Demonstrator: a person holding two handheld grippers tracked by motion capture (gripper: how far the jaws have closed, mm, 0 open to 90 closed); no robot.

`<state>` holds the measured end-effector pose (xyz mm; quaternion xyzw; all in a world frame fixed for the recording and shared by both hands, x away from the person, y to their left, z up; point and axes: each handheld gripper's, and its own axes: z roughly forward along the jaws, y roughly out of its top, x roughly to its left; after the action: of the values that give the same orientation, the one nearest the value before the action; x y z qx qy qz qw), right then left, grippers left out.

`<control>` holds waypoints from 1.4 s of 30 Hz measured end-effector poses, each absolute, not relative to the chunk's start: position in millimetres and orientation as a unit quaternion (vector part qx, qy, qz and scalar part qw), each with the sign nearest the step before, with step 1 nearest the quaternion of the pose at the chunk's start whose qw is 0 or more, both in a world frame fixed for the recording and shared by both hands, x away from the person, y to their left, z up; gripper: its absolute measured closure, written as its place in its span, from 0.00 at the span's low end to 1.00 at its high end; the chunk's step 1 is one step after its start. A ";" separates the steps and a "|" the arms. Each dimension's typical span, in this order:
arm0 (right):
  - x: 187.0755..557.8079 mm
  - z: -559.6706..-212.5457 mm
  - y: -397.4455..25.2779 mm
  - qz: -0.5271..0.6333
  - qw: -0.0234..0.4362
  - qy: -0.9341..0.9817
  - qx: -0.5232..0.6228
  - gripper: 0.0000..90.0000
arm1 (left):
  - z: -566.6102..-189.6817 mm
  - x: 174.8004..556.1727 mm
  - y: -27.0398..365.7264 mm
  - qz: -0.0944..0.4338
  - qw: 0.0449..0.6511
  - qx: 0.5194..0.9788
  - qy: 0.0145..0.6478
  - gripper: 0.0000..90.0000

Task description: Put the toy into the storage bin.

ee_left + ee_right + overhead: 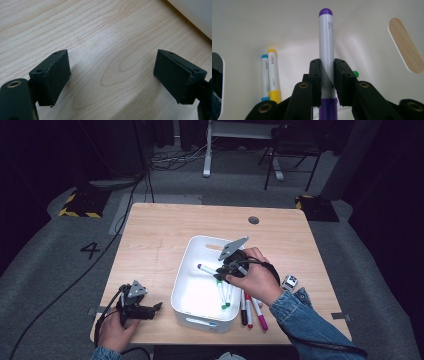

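Note:
A white bin [186, 270] stands mid-table. Over its inside my right gripper [219, 274] [327, 68] is shut on a white marker with a purple cap [205, 268] [326, 37], held by the barrel and pointing away from the jaws. On the bin floor lie two green-capped markers [223, 299], plus a blue marker [264, 76] and a yellow marker [273, 75] side by side. My left gripper [154, 309] [111, 66] rests low over bare wood near the front left corner, open, with nothing between its jaws.
Three markers, black [243, 307], red [248, 310] and magenta [260, 314], lie on the table just right of the bin. A small white object [289, 282] sits further right. The bin's corner [197, 17] lies beyond the left gripper. Round grommet [253, 220] at the back.

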<state>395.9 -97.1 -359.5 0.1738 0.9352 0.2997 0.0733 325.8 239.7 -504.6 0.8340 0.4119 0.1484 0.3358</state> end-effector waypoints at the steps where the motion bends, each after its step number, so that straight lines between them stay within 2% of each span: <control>1: 395.9 -359.5 -97.1 0.300 0.073 0.935 0.174 0.85 | -504.6 325.8 239.7 0.148 0.336 0.834 0.412 0.16; 16: 390.5 -377.8 -83.5 0.264 0.060 0.954 0.130 0.85 | -504.5 325.7 239.7 0.149 0.336 0.834 0.412 0.16; 20: 383.9 -379.7 -81.1 0.241 0.040 0.957 0.158 0.85 | -504.6 325.8 239.7 0.149 0.336 0.834 0.412 0.16; 21: 383.9 -379.6 -81.0 0.244 0.043 0.956 0.157 0.82 | -504.6 325.8 239.7 0.148 0.336 0.834 0.412 0.16; 22: 386.1 -380.0 -81.5 0.262 0.047 0.953 0.144 0.73 | -504.6 325.8 239.7 0.148 0.336 0.834 0.412 0.16; 23: 386.1 -380.0 -81.5 0.262 0.047 0.953 0.144 0.73 | -504.6 325.8 239.7 0.148 0.336 0.834 0.412 0.16; 28: 386.2 -365.2 -92.1 0.309 0.055 0.935 0.168 0.58 | -504.6 325.8 239.7 0.148 0.336 0.834 0.412 0.16; 42: 400.8 -330.6 -157.9 0.370 0.096 0.889 0.253 0.62 | -504.6 325.6 239.8 0.148 0.335 0.834 0.412 0.16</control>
<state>400.8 -157.9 -330.6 0.2528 0.8886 0.3705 0.0963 325.6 239.8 -504.6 0.8342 0.4120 0.1478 0.3354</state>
